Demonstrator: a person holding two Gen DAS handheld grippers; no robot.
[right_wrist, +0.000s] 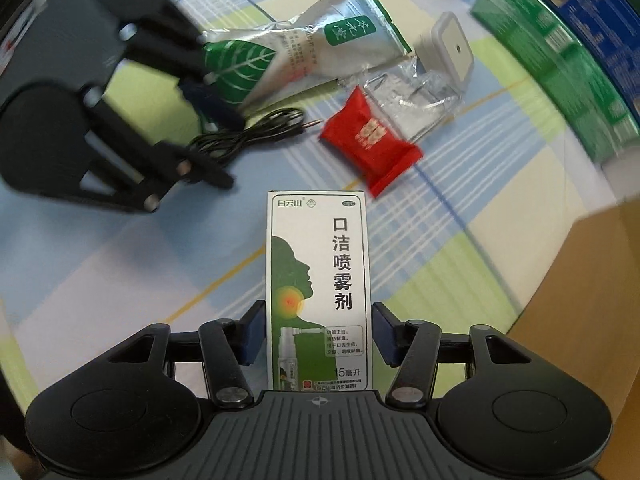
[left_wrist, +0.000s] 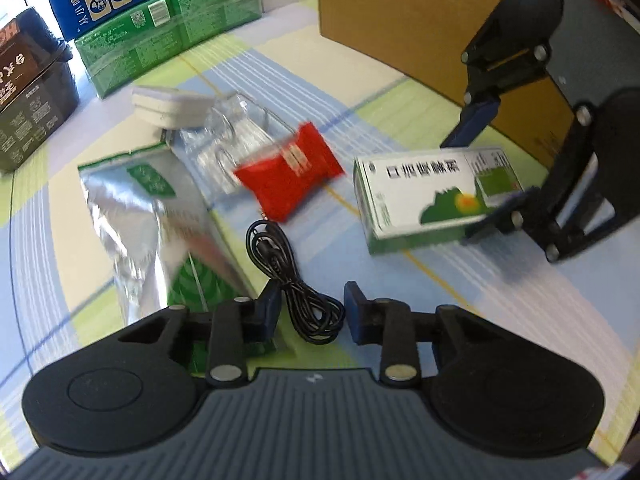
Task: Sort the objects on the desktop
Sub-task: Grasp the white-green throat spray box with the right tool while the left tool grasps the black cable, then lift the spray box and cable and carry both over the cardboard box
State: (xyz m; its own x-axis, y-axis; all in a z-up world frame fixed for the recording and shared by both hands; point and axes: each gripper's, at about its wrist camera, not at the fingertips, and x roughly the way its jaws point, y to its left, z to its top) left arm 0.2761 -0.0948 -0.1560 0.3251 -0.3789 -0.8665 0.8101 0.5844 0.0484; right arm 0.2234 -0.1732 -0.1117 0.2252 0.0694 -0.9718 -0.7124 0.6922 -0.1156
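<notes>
So right now my right gripper [right_wrist: 318, 334] has the spray box [right_wrist: 318, 280] sitting between its two pads. The box's long axis runs straight out ahead of the gripper, same direction as the fingers, so the pads are on its two long narrow sides near the back end. From the right wrist view there's a thin sliver of gap on both sides, so I honestly can't tell whether it's clamped or just about to clamp. From the left wrist view the same spray box [left_wrist: 430, 196] looks tipped with the right gripper [left_wrist: 486, 164] around its far end, and it's blurry, so no help there.

My left gripper [left_wrist: 310, 314] is spread wide and carrying nothing. The black cable [left_wrist: 294, 284] lies dead ahead and just below its tips, bunched in a loose coil that stretches away from me, so the left is clearly the nearer one for it.

Everything else sits farther out on the striped tablecloth [left_wrist: 400, 120]: the red packet [left_wrist: 290, 170], the silver pouch [left_wrist: 160, 216], a clear plastic bag [left_wrist: 230, 136] and a white plug thing [left_wrist: 170, 106]. The cardboard box [left_wrist: 420, 28] is off to the right, next to the right gripper, and I'd guess that's where the spray box goes.
</notes>
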